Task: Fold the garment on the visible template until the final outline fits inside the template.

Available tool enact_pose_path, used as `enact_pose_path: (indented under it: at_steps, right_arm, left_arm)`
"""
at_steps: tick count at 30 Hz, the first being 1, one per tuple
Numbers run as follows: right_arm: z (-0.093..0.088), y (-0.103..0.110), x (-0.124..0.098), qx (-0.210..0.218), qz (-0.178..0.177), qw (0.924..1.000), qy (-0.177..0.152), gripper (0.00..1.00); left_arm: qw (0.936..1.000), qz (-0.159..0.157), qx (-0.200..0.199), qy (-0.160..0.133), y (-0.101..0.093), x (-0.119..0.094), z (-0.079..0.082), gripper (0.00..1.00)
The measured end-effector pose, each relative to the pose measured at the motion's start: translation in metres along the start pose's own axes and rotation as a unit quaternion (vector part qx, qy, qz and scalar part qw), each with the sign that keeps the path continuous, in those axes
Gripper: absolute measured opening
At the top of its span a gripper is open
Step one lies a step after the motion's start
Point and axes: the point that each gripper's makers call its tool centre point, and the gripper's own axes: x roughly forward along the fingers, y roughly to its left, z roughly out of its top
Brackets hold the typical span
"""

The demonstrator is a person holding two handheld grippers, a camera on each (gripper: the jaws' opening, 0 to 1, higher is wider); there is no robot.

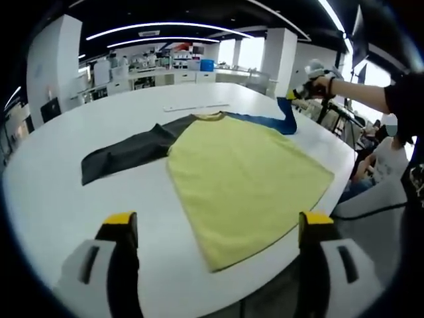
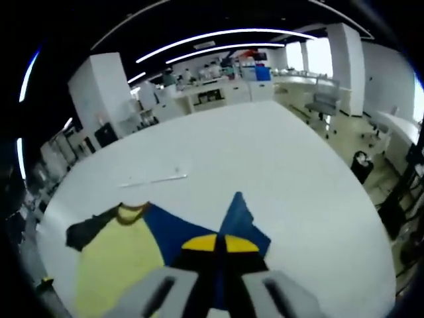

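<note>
Left gripper view shows the garment [image 1: 245, 175] spread flat on the white bench [image 1: 53, 192], yellow body running away from the left gripper [image 1: 215, 228], whose jaws stand wide apart and empty short of the near hem. The dark sleeve [image 1: 126, 156] lies out to the left. At the far right, the right gripper [image 1: 306, 86] has its jaws pinched shut on the blue sleeve [image 2: 235, 222], lifted off the bench, so the fold inward over the body falls to it.

Readable text: none in the left gripper view or the right gripper view.
Labels, brands, numbers: none legible; the far shelves and boxes are too small and blurred.
</note>
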Motion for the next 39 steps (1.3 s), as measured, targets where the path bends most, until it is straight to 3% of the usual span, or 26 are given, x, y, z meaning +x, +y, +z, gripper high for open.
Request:
enact_pose_path:
  at_steps: [12,23,39]
  right_arm:
    - [0.005,0.037,0.017,-0.023,0.024,0.9994,0.011,0.00]
    - [0.007,0.087,0.030,-0.037,0.061,0.9973,0.018,0.00]
    - [0.002,0.147,0.036,-0.064,0.097,0.9929,0.024,0.00]
  left_arm:
    - [0.9999,-0.011,-0.004,-0.006,-0.005,0.000,0.001,0.99]
    - [1.0000,-0.004,0.001,0.000,-0.003,0.000,0.001,0.96]
    - [0.9999,-0.010,-0.005,0.005,-0.003,0.003,-0.003,0.96]
